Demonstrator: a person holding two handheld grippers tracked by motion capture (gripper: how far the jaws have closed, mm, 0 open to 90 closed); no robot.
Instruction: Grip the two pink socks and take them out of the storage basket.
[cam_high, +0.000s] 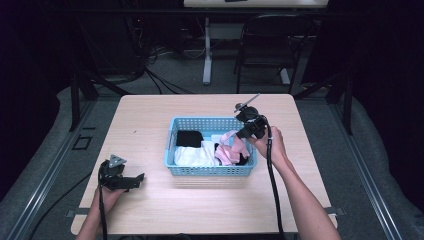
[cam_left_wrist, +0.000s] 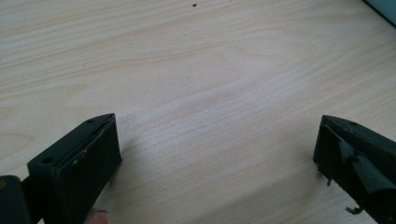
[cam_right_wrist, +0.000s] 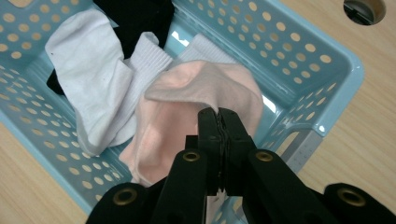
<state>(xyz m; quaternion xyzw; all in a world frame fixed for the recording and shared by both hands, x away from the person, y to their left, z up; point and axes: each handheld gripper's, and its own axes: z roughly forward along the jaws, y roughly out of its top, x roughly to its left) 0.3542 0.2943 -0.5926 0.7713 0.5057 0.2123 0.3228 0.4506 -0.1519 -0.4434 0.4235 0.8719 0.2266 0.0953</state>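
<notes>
Thing in hand: a soft pale pink cloth sock (cam_right_wrist: 187, 116), pinched by the right gripper (cam_right_wrist: 218, 114) and hanging over the right end of the light blue perforated plastic basket (cam_right_wrist: 336, 84).
Place of the thing: its upper fold is between the jaws; its lower part drapes down onto the white cloth pieces (cam_right_wrist: 93, 88) and seems to touch them.
Right gripper: jaws pressed together on a thin fold of the pink sock, near its edge.
Left gripper: the left gripper (cam_left_wrist: 215, 154) has its jaws spread wide with nothing between them, low over the pale wooden bench (cam_left_wrist: 196, 70), well apart from the basket.
Weight: I judge it very light; it will not load the hand.
Stiffness: limp; it sags and folds under itself, so it will swing when carried.
Slip: knitted cloth gives good friction, but a thin pinch at the edge can pull out.
Fragility: not fragile; it can stretch.
Where to take hold: a thicker bunch near the cuff or the middle is safer than one single layer.
Risk: the hanging end may catch on the black cloth piece (cam_right_wrist: 140, 16) or the basket rim.
</notes>
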